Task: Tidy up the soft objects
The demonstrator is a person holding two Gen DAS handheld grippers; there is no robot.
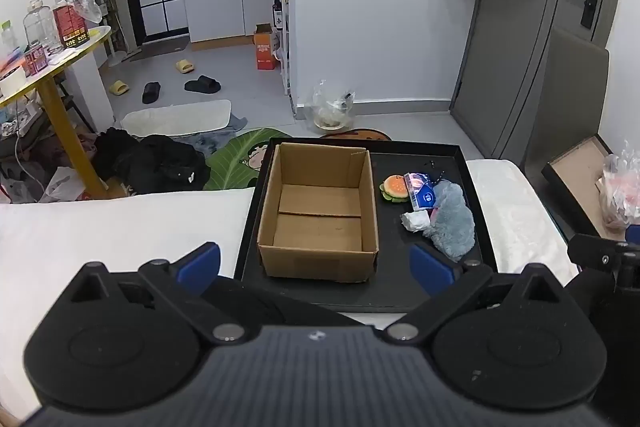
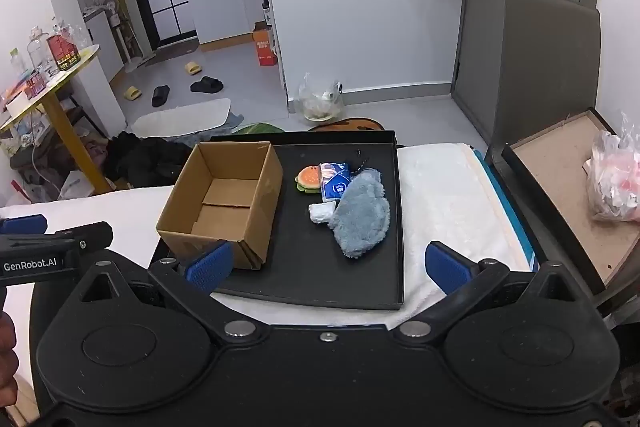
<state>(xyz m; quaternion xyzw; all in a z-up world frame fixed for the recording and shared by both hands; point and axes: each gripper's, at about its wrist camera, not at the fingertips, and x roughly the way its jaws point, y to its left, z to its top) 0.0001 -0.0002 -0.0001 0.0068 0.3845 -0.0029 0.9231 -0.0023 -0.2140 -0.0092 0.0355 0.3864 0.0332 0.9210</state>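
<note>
Blue pads tip both sets of jaws, and both stand spread as wide as they go with nothing between them. The left gripper point(image 1: 316, 263) hangs over the near edge of the black tray point(image 1: 478, 187), facing the cardboard box point(image 1: 318, 259); the right gripper point(image 2: 328, 265) hovers beside it, aimed more at the tray's open half. Neither touches anything.

Beyond the jaws, the box sits on the tray's left side, flaps open and empty. To its right lie the soft things, bunched together: a grey-blue fluffy cloth point(image 2: 362, 215), a white crumpled wad point(image 2: 321, 213) touching its edge, a blue tissue pack point(image 2: 335, 182) and a burger-shaped toy point(image 2: 309, 179) just beside it. The tray rests on a white bed point(image 1: 120, 227).

By my reading, the sorting has not begun: nothing is in the box, and all four items remain to be moved.
</note>
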